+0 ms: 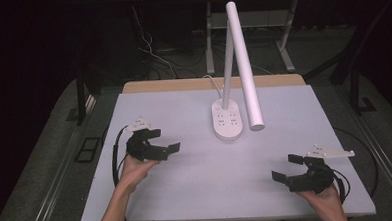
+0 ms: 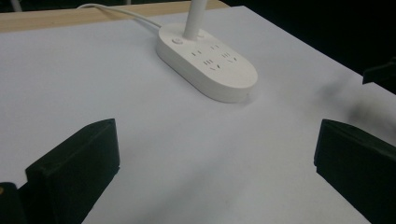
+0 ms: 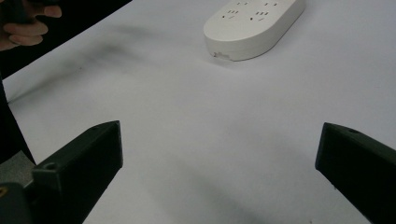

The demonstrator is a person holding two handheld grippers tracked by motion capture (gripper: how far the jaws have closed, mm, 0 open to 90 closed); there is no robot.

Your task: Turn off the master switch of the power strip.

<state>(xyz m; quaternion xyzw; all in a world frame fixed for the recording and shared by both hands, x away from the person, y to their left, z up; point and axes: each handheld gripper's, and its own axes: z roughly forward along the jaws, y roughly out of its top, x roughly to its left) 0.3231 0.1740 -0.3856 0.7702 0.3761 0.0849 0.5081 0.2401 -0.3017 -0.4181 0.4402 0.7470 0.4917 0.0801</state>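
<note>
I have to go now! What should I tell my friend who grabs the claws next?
Left claw: open, holding nothing, low over the left side of the table, pointing toward the lamp.
Right claw: open, holding nothing, near the front right corner.
Lamp: stands upright at the back middle; its white base has sockets on top, and its cord runs off the far edge.
Done: nothing visibly touched or moved.
Left: likely reaching the lamp; both claws are apart from it.

A white lamp stands on a pale lavender-white table with a tan wooden edge; both grippers, left and right, are black
</note>
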